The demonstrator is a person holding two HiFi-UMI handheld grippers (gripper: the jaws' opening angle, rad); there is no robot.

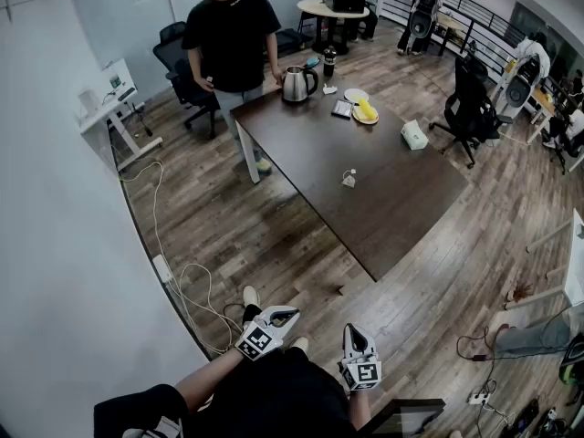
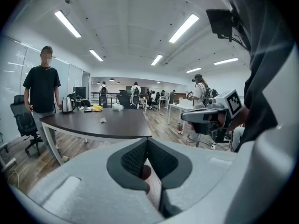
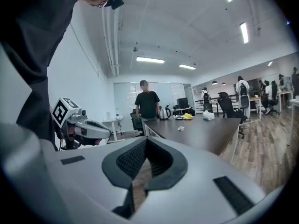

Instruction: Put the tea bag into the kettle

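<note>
Open office: desks [image 1: 108, 109], swivel chairs [image 1: 470, 99], strip lights [image 2: 184, 28].

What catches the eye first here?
A long dark table fills the head view's middle, a steel kettle at its far end beside a standing person, a small tea bag alone mid-table. The left hand-held gripper and right hand-held gripper hang shut and empty, well short of it.
</note>
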